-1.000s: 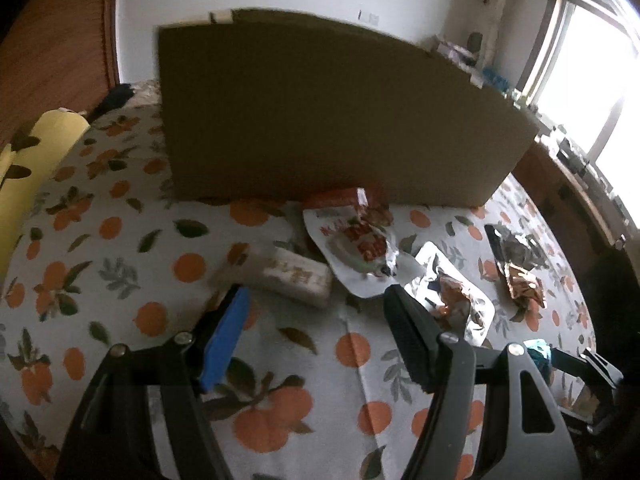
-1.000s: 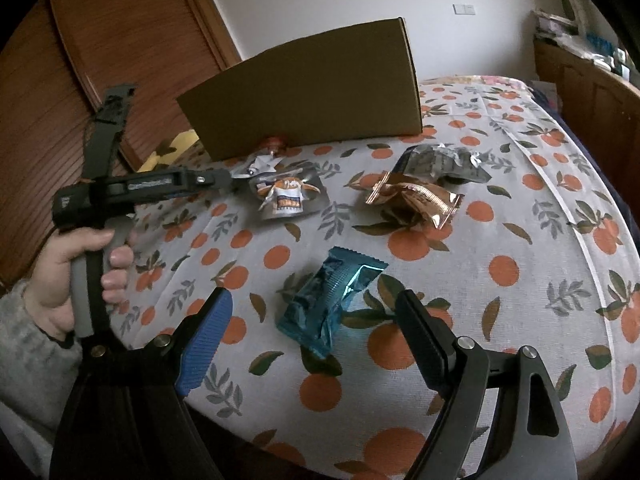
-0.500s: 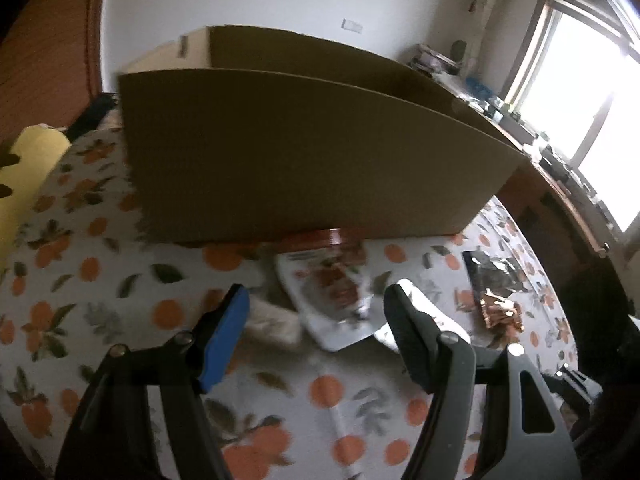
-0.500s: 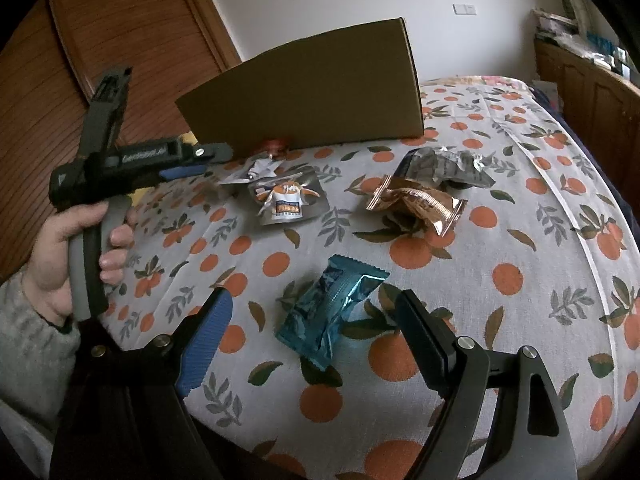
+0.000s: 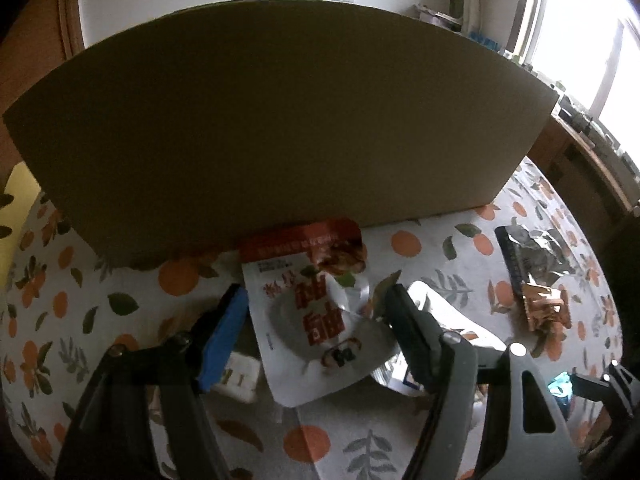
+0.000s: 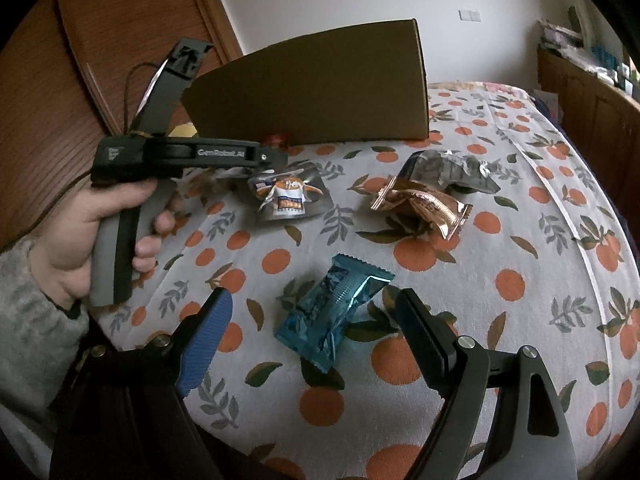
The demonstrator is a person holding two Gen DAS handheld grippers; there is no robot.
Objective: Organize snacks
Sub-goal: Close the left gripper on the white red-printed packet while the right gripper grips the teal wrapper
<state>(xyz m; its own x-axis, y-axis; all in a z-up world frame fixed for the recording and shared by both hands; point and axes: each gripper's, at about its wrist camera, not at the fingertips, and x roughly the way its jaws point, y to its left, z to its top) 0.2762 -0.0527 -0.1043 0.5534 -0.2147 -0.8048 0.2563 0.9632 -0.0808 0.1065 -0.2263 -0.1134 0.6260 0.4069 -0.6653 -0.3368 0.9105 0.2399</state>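
Note:
My left gripper (image 5: pixel 316 316) is open, its fingers on either side of a white and red snack pouch (image 5: pixel 316 320) lying in front of the tall cardboard box (image 5: pixel 276 120). A small white packet (image 5: pixel 240 376) lies under the blue finger. My right gripper (image 6: pixel 316 316) is open and empty, just above a blue wrapped snack (image 6: pixel 332 316). The right wrist view also shows the left gripper body (image 6: pixel 180 156), the box (image 6: pixel 316 92), a silver and orange pouch (image 6: pixel 288 196), a copper packet (image 6: pixel 420 204) and a grey foil packet (image 6: pixel 452 168).
The table wears a cloth with orange fruit prints (image 6: pixel 520 280). A wooden door (image 6: pixel 120 40) stands at the left, a wooden cabinet (image 6: pixel 592 96) at the right. A yellow object (image 5: pixel 16 196) lies left of the box. A window (image 5: pixel 580 20) is at the right.
My left gripper has moved forward and down toward the box, so the white and red pouch now sits between its fingers. My right gripper has stayed over the blue snack.

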